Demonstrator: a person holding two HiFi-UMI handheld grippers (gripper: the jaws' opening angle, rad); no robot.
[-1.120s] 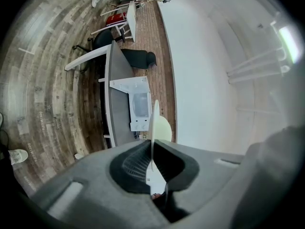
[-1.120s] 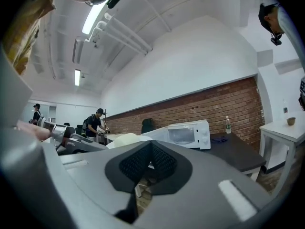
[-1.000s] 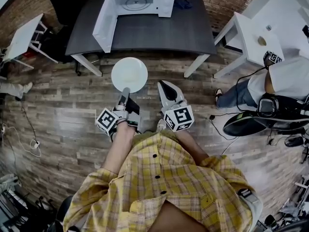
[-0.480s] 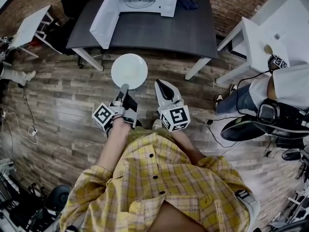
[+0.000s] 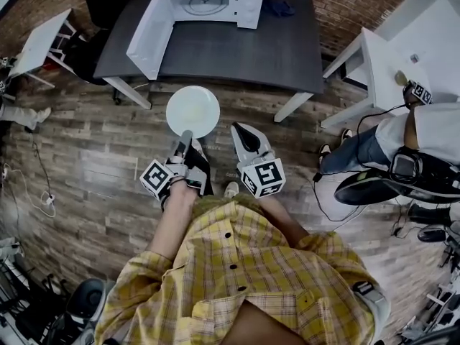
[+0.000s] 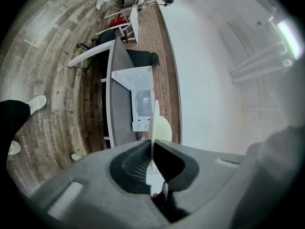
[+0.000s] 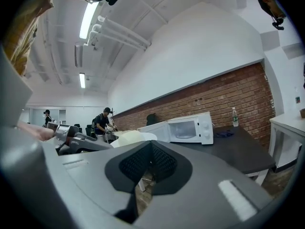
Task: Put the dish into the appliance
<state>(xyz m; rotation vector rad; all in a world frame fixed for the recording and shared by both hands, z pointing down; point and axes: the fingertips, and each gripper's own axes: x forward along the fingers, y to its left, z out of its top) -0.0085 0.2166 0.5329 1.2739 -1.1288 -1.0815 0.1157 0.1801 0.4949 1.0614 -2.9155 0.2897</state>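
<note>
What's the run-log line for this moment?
left gripper: shut on plate | right gripper: shut, empty | microwave: open | plate not yet inside

Bright, even indoor light from ceiling tubes [image 7: 88, 19], far wall [image 6: 205, 80] glaring white, dish [image 5: 192, 111] nearly washed out, soft shadow under the table [image 5: 215, 49]; gripper views bend hard, dark at corners, nearest foreground blurred, head view fairly sharp throughout.

Microwave [image 5: 212, 2] white; table [image 5: 237, 49] dark grey; plate [image 5: 192, 111] pale, seemingly cream-white; floor [image 5: 93, 164] grey-brown wood-grain planks; shirt [image 5: 244, 279] yellow plaid; wall [image 5: 352, 2] red brick.
</note>
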